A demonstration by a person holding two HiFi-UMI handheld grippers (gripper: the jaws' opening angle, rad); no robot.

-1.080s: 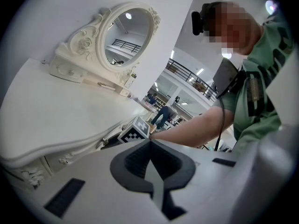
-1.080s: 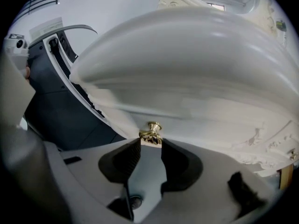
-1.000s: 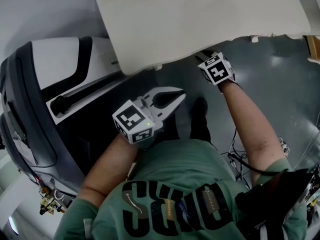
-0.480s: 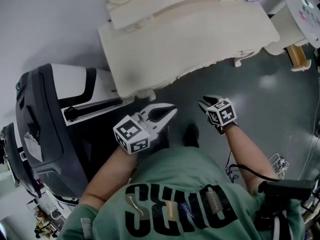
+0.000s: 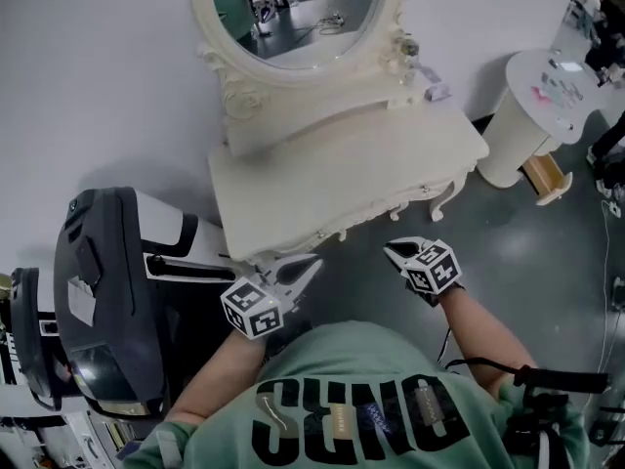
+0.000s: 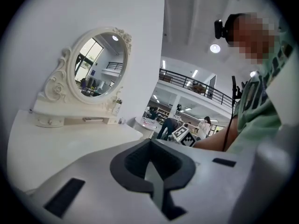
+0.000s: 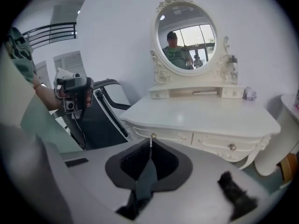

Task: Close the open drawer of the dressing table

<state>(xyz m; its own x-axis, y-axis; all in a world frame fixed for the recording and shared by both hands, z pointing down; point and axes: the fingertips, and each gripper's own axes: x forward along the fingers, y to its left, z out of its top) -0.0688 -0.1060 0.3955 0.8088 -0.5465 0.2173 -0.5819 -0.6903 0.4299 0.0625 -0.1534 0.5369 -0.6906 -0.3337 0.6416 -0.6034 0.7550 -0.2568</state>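
Just ahead of the right claw (image 7: 150,141), whose jaws have just been closing and now meet on nothing, the cream-white carved wooden dressing table (image 7: 201,113) shows both drawer fronts (image 7: 212,143) flush, so the closing looks done. Both claws have drawn back from under its top. The left claw (image 6: 150,141) is also pinched together and empty. The table has smooth glossy paint, a scalloped edge and small round brassy knobs (image 7: 232,146).

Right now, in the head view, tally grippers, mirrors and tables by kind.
Grippers: 2 (left gripper; right gripper, its jaws just closing on nothing)
Mirrors: 1 (oval mirror)
Tables: 2 (dressing table, round side table)
Total: 5
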